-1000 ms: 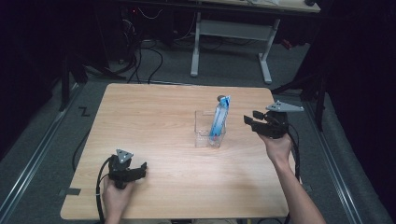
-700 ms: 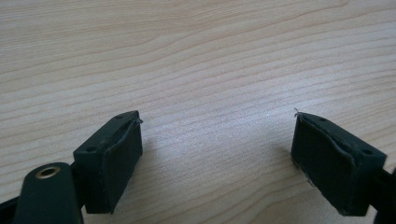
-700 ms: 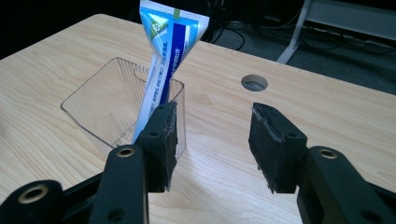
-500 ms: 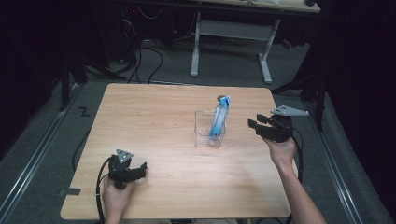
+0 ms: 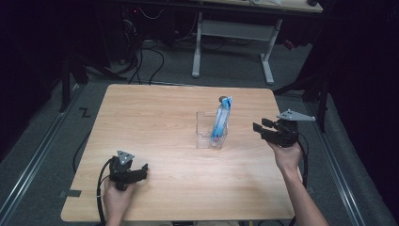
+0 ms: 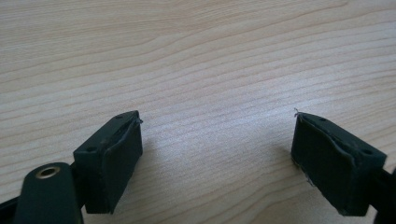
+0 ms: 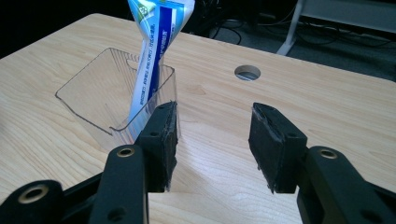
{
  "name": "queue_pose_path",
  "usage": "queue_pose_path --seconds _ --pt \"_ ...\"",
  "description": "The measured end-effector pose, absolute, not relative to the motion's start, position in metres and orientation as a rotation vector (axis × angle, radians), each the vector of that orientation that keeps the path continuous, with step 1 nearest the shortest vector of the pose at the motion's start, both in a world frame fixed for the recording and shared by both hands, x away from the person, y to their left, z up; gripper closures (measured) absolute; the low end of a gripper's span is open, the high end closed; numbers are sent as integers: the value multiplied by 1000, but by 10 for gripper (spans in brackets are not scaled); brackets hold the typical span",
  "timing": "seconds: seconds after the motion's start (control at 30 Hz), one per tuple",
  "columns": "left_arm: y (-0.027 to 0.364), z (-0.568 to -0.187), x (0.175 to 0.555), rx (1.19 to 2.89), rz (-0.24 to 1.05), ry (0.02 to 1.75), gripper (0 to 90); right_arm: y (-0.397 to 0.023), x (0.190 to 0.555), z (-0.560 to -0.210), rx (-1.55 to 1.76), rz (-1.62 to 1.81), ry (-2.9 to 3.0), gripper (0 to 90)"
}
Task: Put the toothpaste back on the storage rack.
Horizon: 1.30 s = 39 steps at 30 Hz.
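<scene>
The right gripper (image 5: 261, 128) has drawn back from the bin (image 5: 210, 133) toward the table's right edge since a second ago; the left gripper (image 5: 141, 169) has stayed put near the front left corner.

The right gripper's jaws stand apart, a moderate gap between them, holding nothing and touching nothing; in the right gripper view its pads (image 7: 164, 140) are flat black blocks with rough, slightly frayed edges. The left gripper's jaws are spread wide, also holding nothing, hovering close over bare table (image 6: 210, 56); its pads (image 6: 116, 165) show the same matte black facing.

The bin is clear hard plastic, rectangular and open-topped, with thin glossy walls (image 7: 84, 95). It sits right of the table's centre, just left of the right gripper. A tube (image 5: 220, 120) stands in it, leaning, its capped end up above the rim. The tube is smooth and printed blue and white with a little green (image 7: 156, 51).

The table is pale wood-grain laminate with rounded corners and a round cable hole (image 7: 247, 72) beyond the bin.
</scene>
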State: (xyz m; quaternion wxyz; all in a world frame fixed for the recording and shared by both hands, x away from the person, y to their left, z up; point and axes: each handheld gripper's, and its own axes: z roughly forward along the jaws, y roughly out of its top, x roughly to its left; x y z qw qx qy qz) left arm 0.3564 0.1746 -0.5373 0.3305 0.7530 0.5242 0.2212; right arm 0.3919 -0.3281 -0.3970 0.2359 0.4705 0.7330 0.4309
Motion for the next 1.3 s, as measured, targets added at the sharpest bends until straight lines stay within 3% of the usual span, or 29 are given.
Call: queue_pose_path --seconds 1.3 --pt "175 -537 356 1969 579 1371 167 -347 374 -430 1374 1185 1988 524"
